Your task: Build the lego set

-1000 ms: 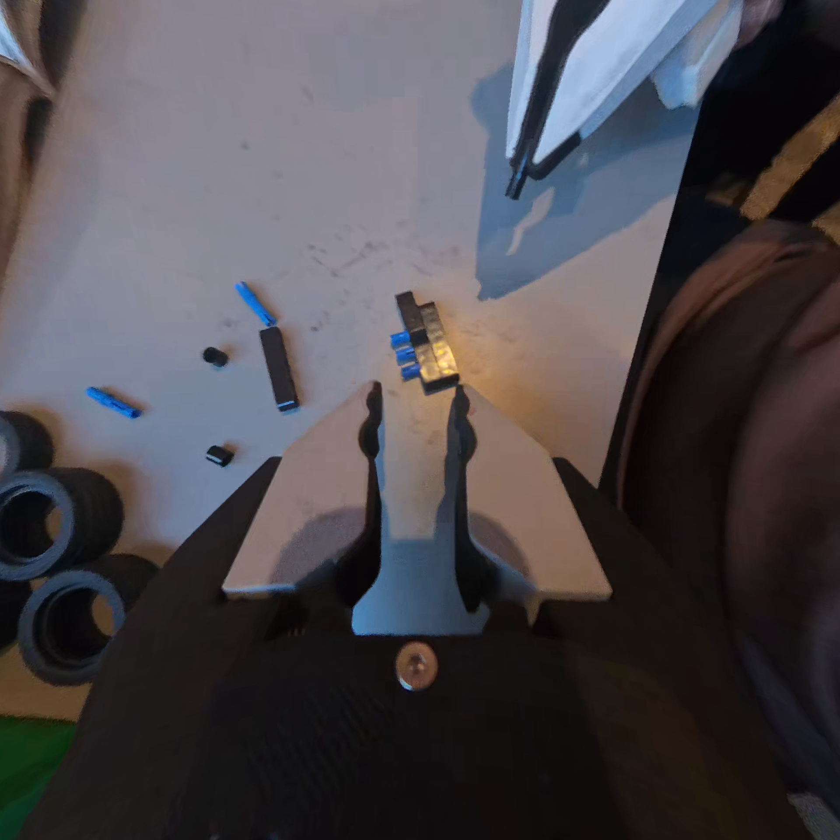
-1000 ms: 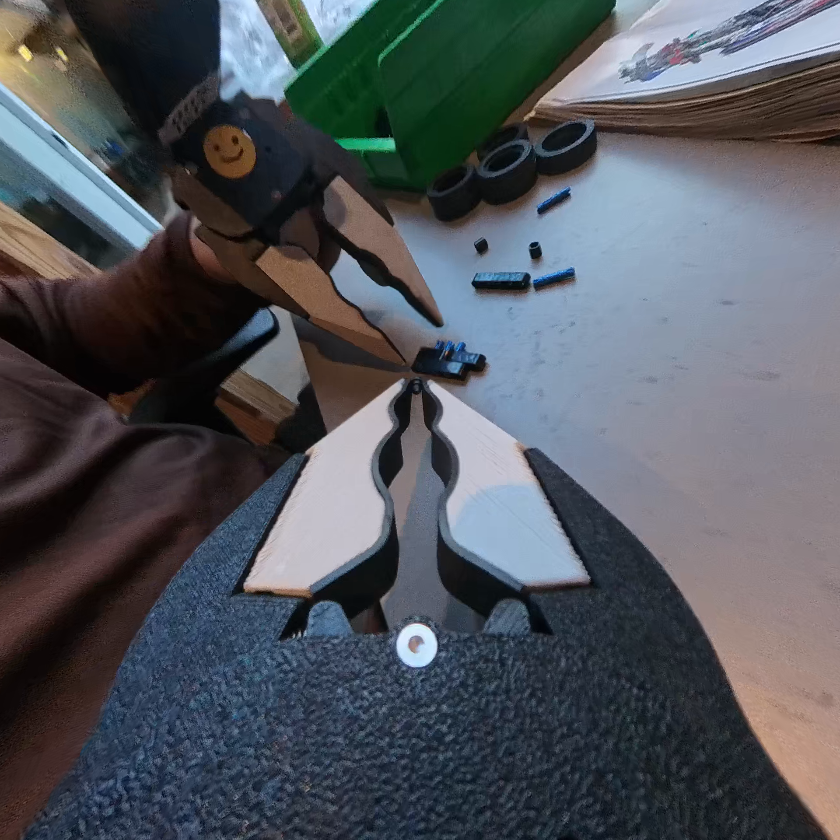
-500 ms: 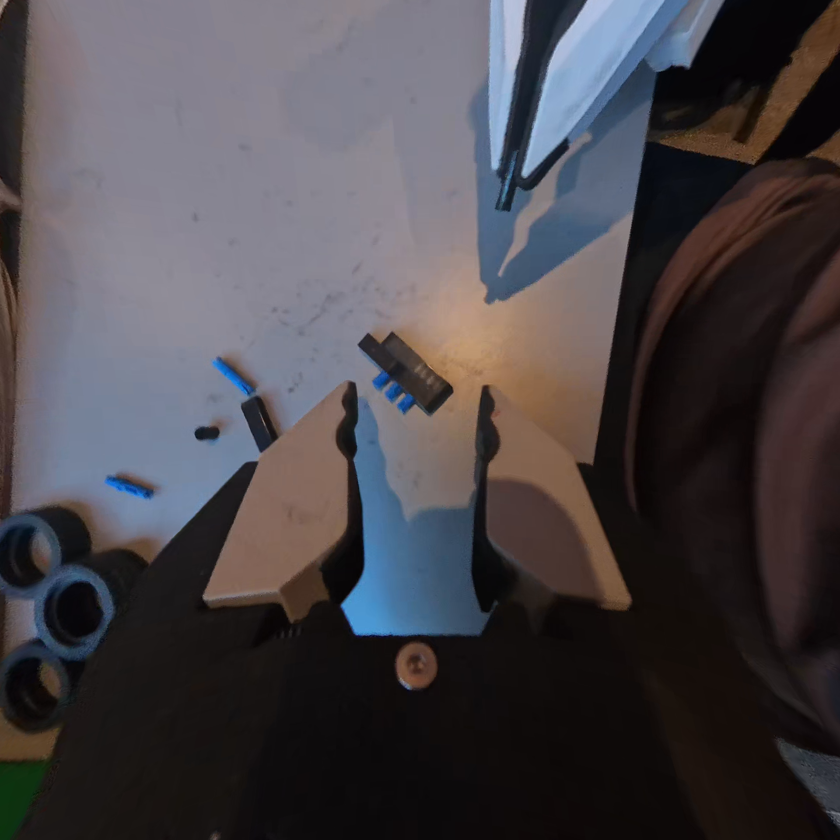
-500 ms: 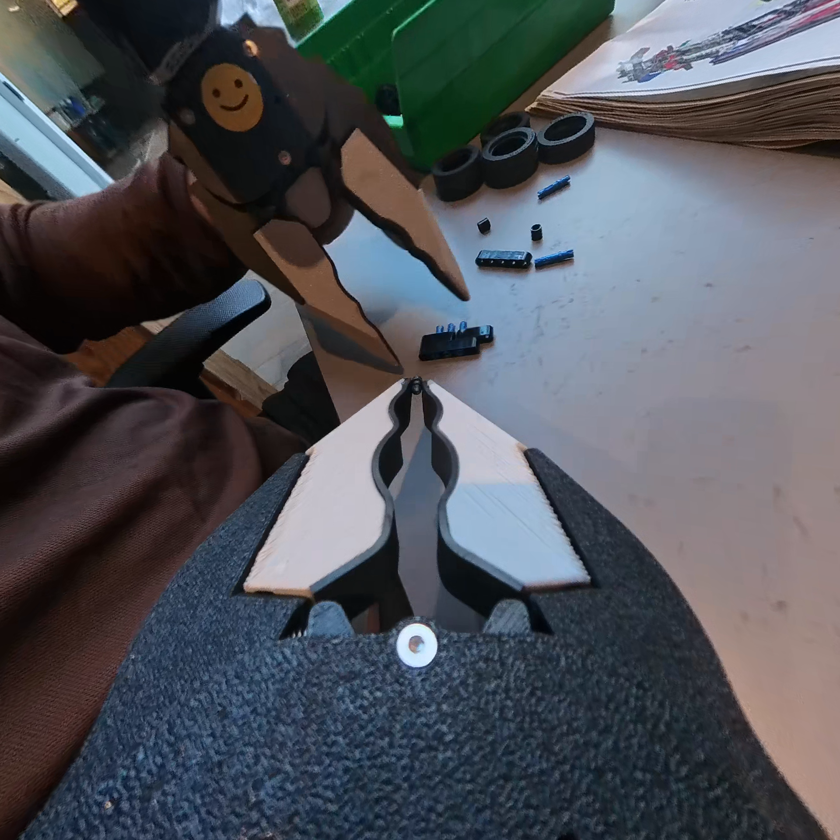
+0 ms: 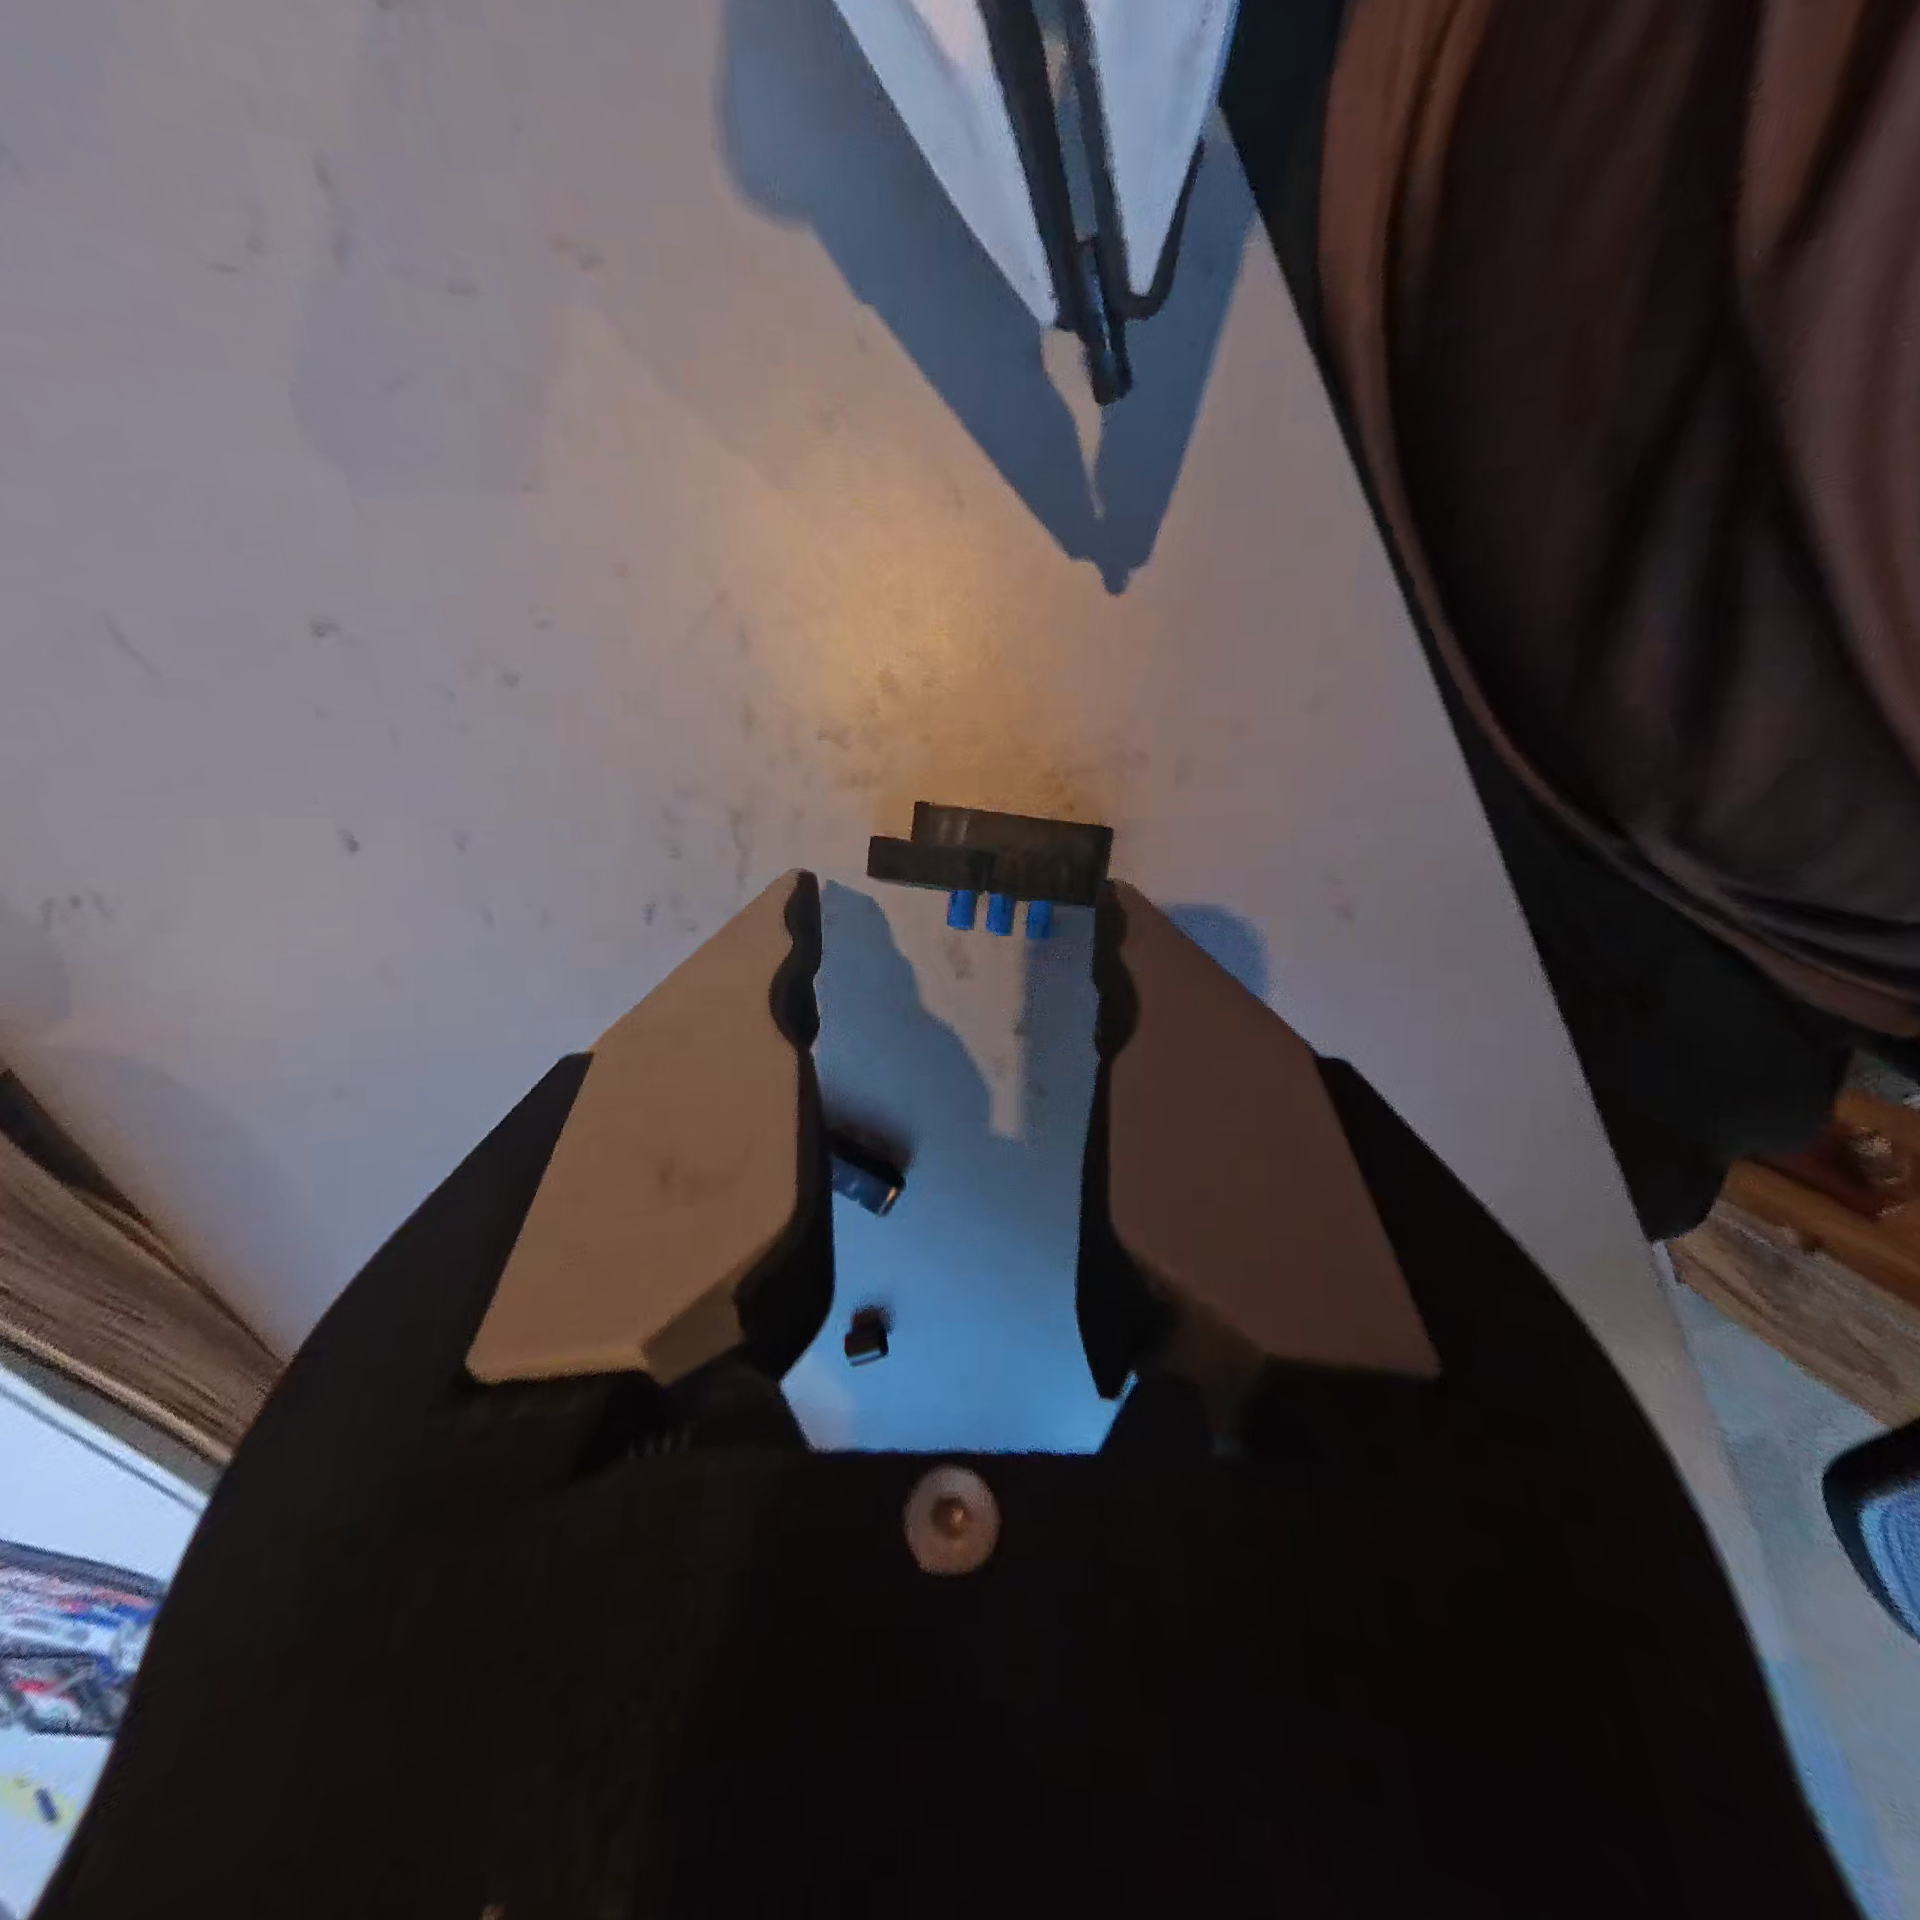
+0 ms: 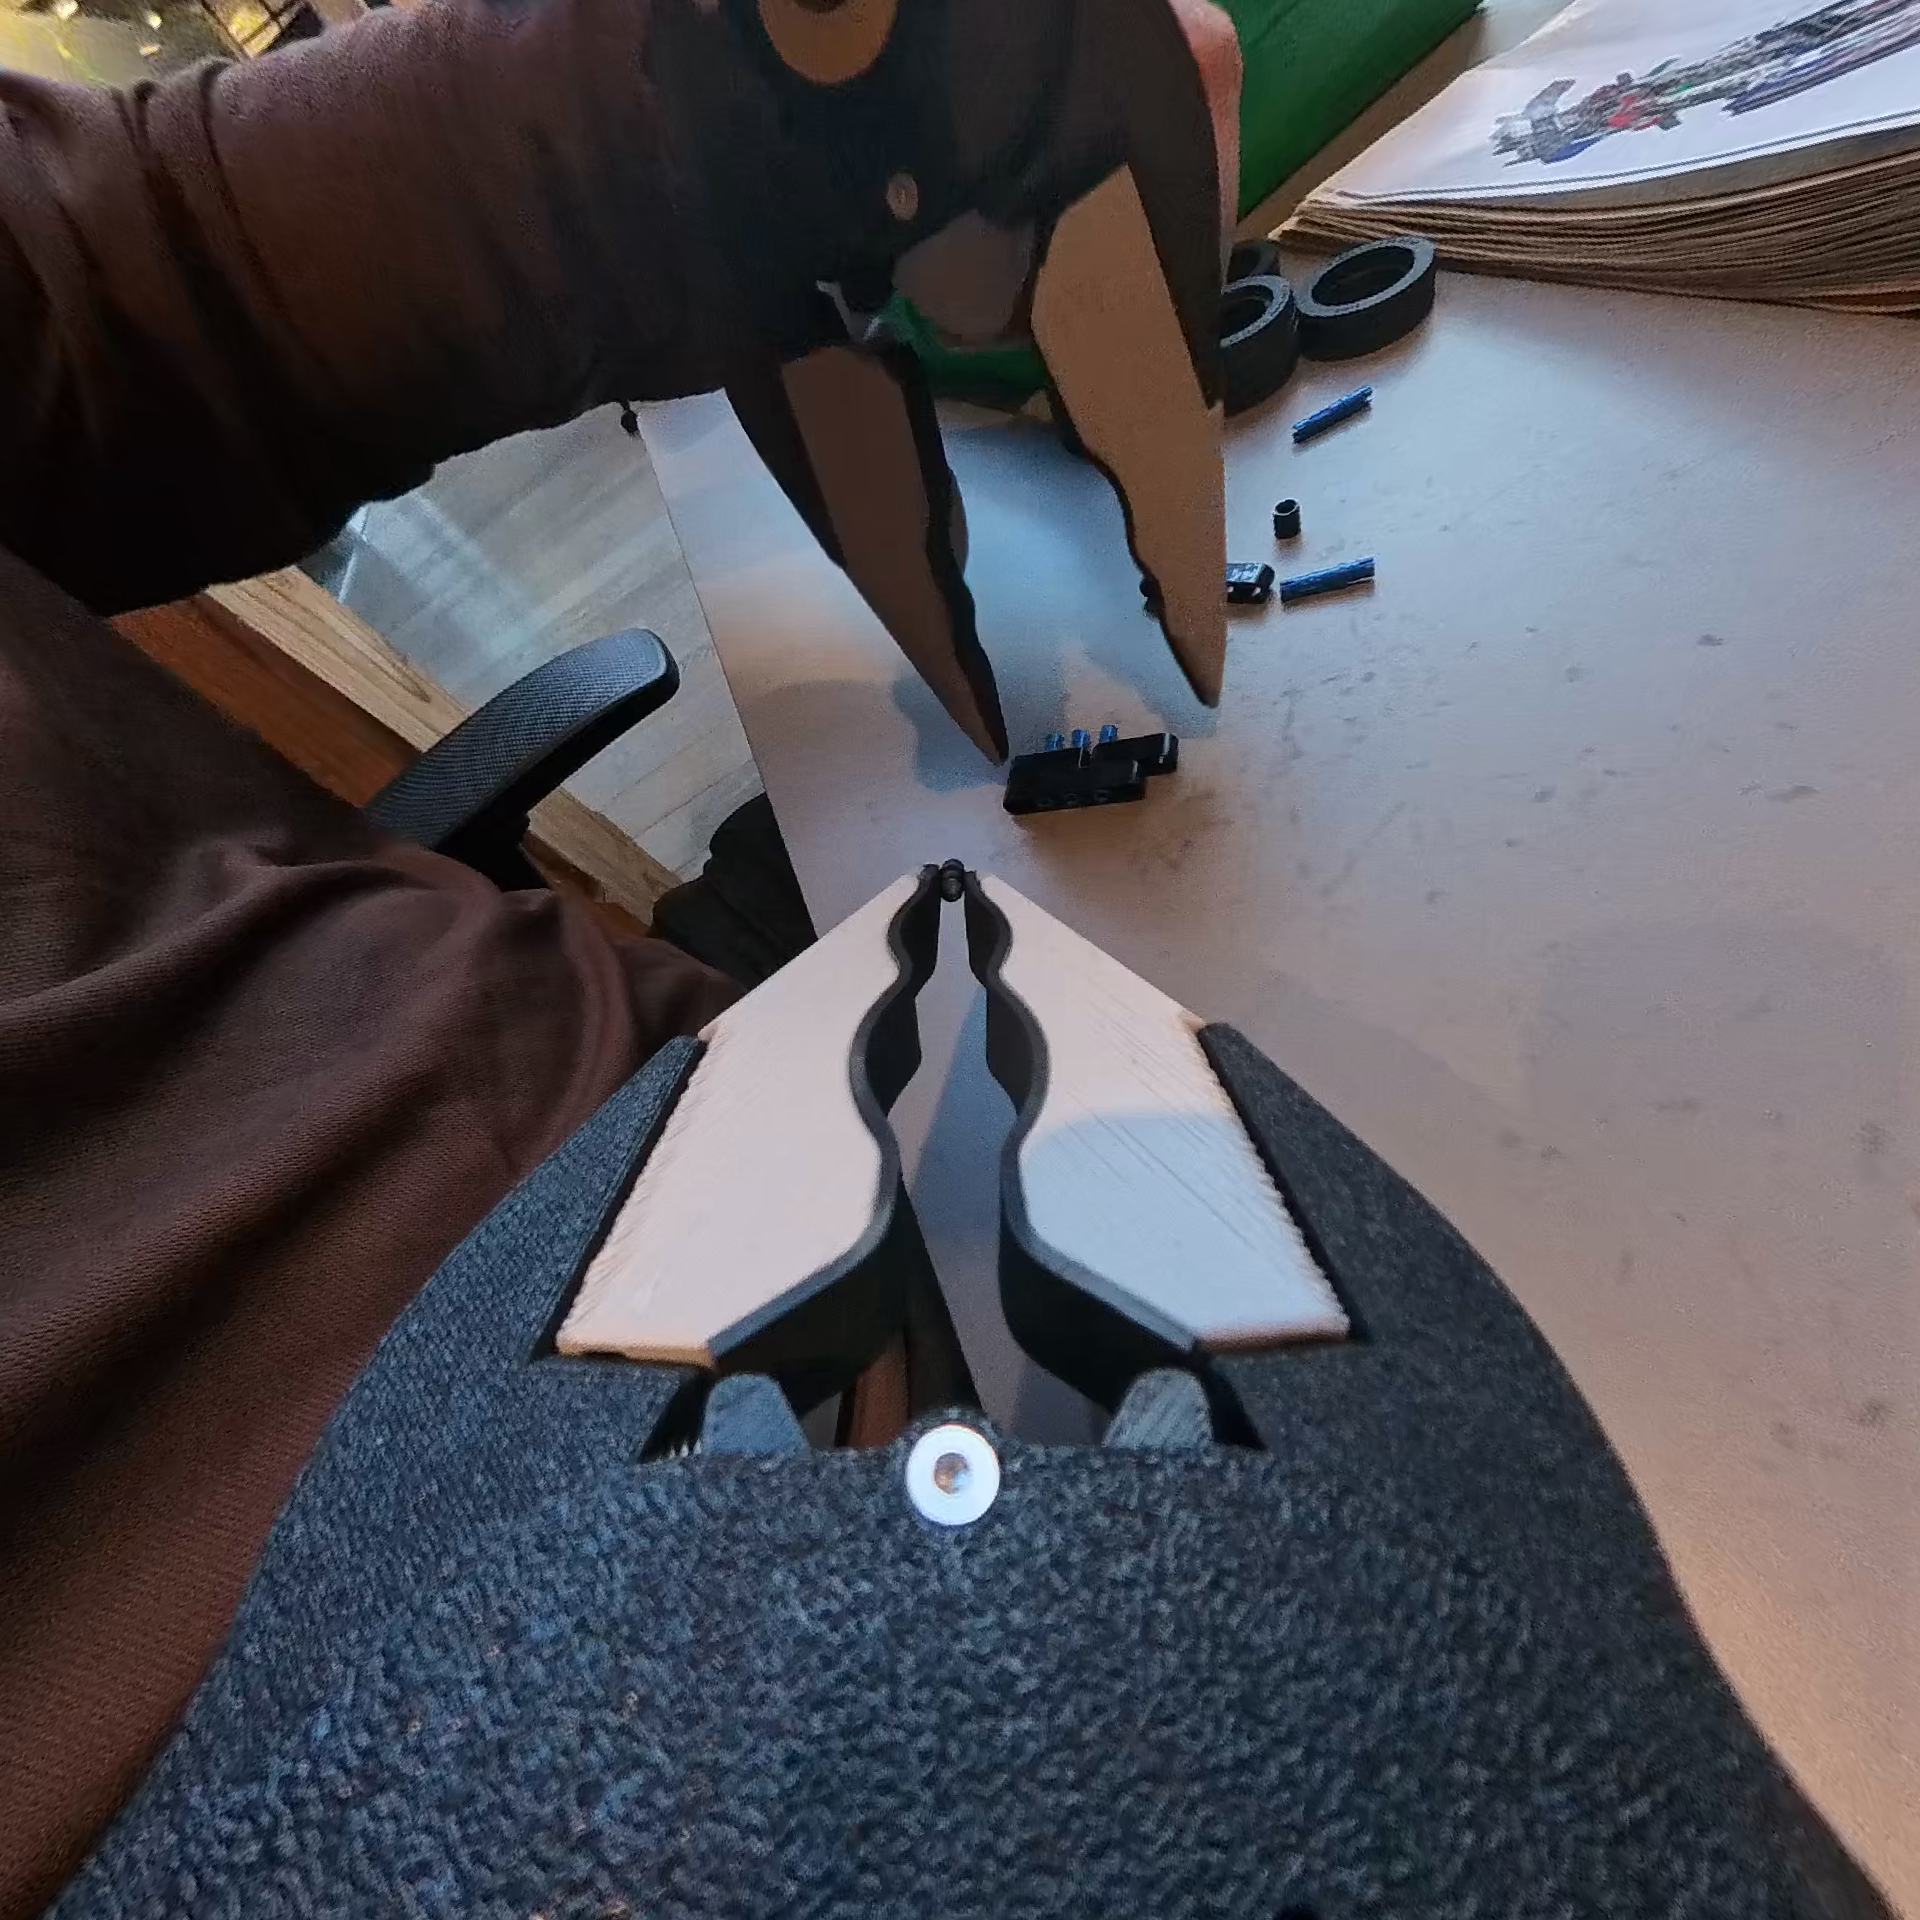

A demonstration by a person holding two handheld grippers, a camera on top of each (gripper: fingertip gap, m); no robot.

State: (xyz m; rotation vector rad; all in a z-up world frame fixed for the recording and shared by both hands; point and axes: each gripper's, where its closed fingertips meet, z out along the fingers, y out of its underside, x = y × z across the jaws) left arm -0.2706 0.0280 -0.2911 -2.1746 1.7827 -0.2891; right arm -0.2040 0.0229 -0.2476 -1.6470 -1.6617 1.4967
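A black lego assembly point(image 5: 992, 857) with three blue pins sticking out lies on the pale table point(image 5: 416, 520). My left gripper point(image 5: 956, 899) is open, its tips just above and to either side of the assembly, not touching it that I can tell. In the right wrist view the left gripper point(image 6: 1101, 724) points down over the assembly point(image 6: 1086, 774). My right gripper point(image 6: 951, 883) is shut on a tiny black piece point(image 6: 951, 878) and hovers just short of the assembly. It also shows at the top of the left wrist view point(image 5: 1107, 374).
Loose blue pins point(image 6: 1330, 412) point(image 6: 1327, 579), a black bush point(image 6: 1286, 516) and a short black beam point(image 6: 1247, 580) lie behind the assembly. Black tyres point(image 6: 1366, 296), a green box point(image 6: 1330, 83) and an instruction booklet point(image 6: 1662, 156) stand farther back. The table edge and a chair armrest point(image 6: 530, 727) are to the left. The left gripper's tips are roughly 9 cm from the right gripper's.
My left gripper has opened wider and swung round, so its tips now flank the assembly. My right gripper has stayed shut on the tiny black piece.
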